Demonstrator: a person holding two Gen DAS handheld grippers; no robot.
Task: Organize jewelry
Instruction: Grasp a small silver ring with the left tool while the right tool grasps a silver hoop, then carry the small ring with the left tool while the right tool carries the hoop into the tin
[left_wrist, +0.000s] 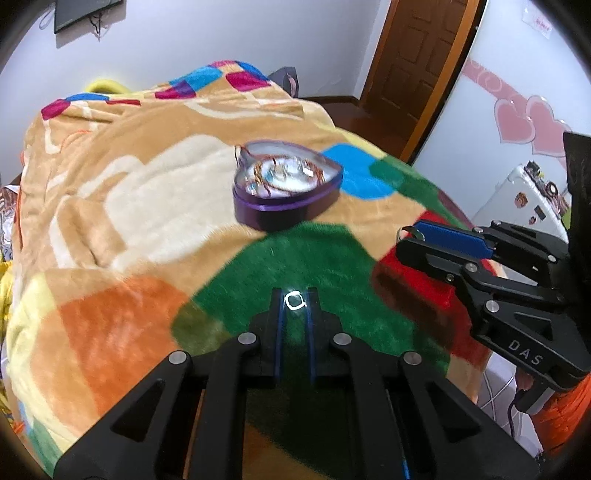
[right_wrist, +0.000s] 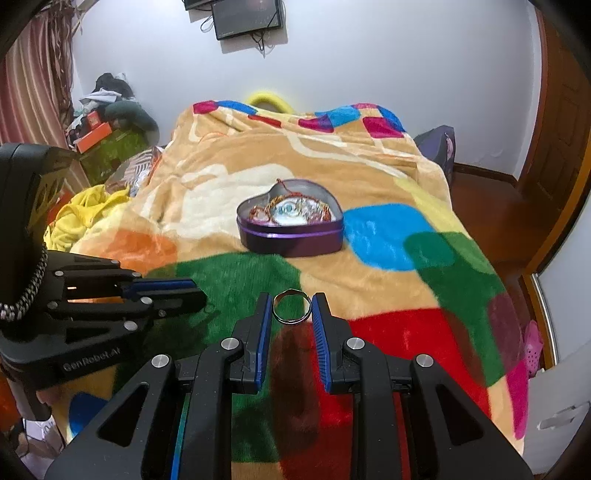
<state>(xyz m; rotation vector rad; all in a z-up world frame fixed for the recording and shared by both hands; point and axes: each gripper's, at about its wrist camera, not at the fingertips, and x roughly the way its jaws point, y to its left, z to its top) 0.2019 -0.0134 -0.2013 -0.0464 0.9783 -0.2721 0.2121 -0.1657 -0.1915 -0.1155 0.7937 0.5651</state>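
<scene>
Two rings up, one in each gripper!
Left gripper pinches a small ring; right gripper clamps a silver ring, both above the blanket, short of the heart-shaped tin.

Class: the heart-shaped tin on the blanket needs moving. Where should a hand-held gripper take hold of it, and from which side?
Grip the heart-shaped tin across one upright side wall at its rim, coming from above: it sits open, lidless, jewelry inside, and looks too wide to span.

Two rings, one heart tin
</scene>
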